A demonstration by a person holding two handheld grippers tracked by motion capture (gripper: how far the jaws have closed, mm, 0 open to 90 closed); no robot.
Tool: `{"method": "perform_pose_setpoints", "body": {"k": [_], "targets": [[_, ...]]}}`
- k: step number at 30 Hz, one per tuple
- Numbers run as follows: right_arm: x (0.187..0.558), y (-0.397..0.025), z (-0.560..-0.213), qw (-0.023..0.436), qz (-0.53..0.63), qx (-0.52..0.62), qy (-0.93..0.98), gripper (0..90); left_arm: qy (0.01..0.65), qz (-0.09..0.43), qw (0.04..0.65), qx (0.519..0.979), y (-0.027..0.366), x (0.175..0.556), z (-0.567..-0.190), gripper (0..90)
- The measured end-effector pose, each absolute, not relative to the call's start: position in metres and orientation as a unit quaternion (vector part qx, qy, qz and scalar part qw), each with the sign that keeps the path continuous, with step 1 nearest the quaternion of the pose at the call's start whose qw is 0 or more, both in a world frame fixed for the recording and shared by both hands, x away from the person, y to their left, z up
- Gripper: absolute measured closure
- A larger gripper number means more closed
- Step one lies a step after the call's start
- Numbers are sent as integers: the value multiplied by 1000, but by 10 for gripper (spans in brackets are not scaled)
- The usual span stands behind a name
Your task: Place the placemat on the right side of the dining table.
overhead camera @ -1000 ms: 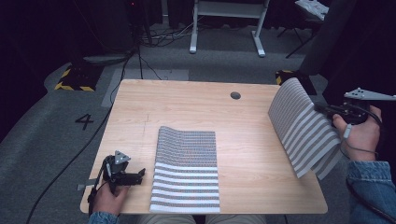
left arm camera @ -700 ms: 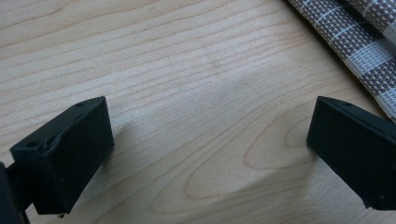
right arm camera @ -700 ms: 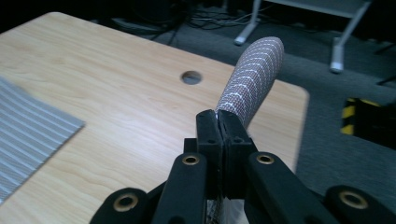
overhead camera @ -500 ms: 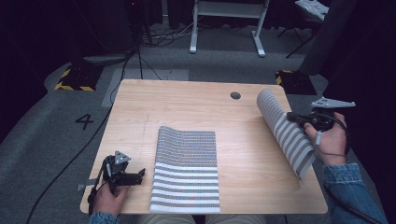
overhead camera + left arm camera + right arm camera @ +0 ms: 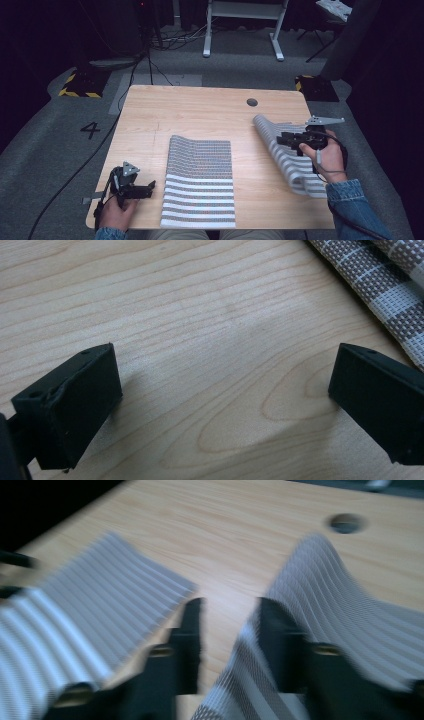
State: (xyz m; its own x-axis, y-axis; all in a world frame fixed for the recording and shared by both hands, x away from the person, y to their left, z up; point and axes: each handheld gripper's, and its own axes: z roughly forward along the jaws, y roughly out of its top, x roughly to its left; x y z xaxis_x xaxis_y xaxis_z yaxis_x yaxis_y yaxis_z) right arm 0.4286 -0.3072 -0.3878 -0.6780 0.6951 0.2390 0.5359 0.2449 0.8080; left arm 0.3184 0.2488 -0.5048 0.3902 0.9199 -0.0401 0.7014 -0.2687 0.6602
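Table (image 5: 200, 115) | flat striped mat (image 5: 200, 185) – centre | left gripper (image 5: 145, 189) – jaws wide, empty, on wood | right gripper (image 5: 282, 140) – jaws apart around curled second mat (image 5: 280, 150), grip unclear.

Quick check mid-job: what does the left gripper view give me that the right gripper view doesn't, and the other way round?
Left gripper view alone: the left gripper with its fingers wide apart over bare wood, nothing between them. Right gripper view alone: the round hole in the table and the curled striped mat lifted at the right gripper; blur hides the grip. Both share: the wooden table and the flat striped mat at its middle.
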Motion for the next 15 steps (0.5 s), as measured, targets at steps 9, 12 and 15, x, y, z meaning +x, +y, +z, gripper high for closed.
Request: {"method": "perform_pose_setpoints", "body": {"k": [9,12,15], "targets": [[409,-326,-393,159,429,437,774,389,522,179,306,776,249,318,-505,5],[408,-335,-406,173,394,459,778,374,522,179,305,776,249,318,-505,6],[407,-350,-433,178,338,488,784,351,522,179,305,776,249,318,-505,6]]}}
